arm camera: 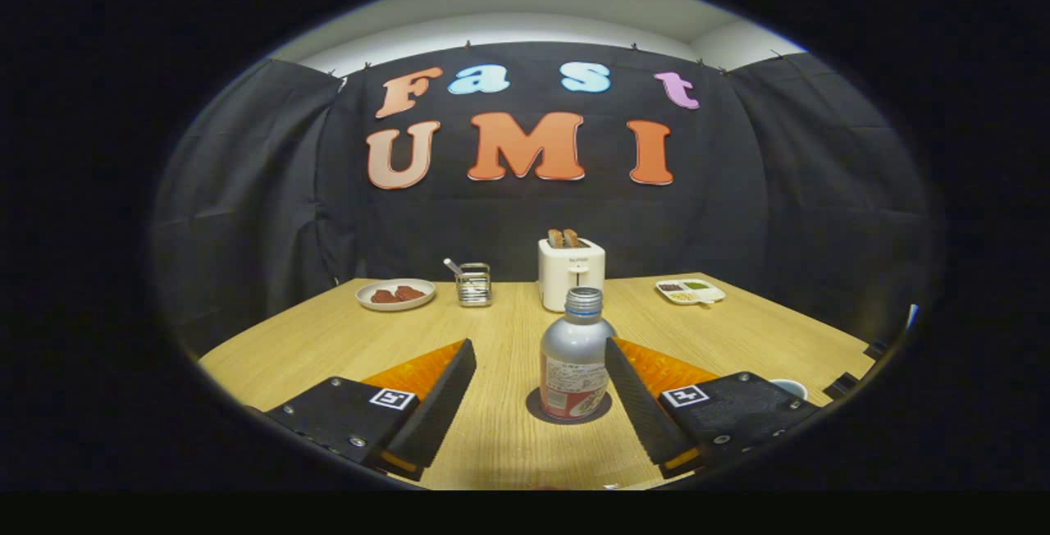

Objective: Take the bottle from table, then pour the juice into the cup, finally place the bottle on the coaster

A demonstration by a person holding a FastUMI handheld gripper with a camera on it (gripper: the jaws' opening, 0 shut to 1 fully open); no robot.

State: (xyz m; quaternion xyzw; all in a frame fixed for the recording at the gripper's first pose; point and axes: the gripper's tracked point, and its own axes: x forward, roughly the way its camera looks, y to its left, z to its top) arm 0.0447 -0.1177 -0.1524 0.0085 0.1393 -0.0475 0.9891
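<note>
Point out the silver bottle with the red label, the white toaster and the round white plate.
Silver bottle [576, 354]: gripper view, on its bare metal body.
White toaster [571, 272]: gripper view, on its front face.
Round white plate [369, 303]: gripper view, on its near rim.

A pale wooden counter [492, 436] is seen beneath the open claw [541, 391]. A bottle [576, 367] is stood on a dark coaster [541, 413] between its fingers, nearer the right one. Beyond it a toaster [571, 271], a plate [395, 294], a wire holder [474, 284] and a divided dish [690, 291] are set. A cup [789, 388] is glimpsed behind the right finger.
</note>
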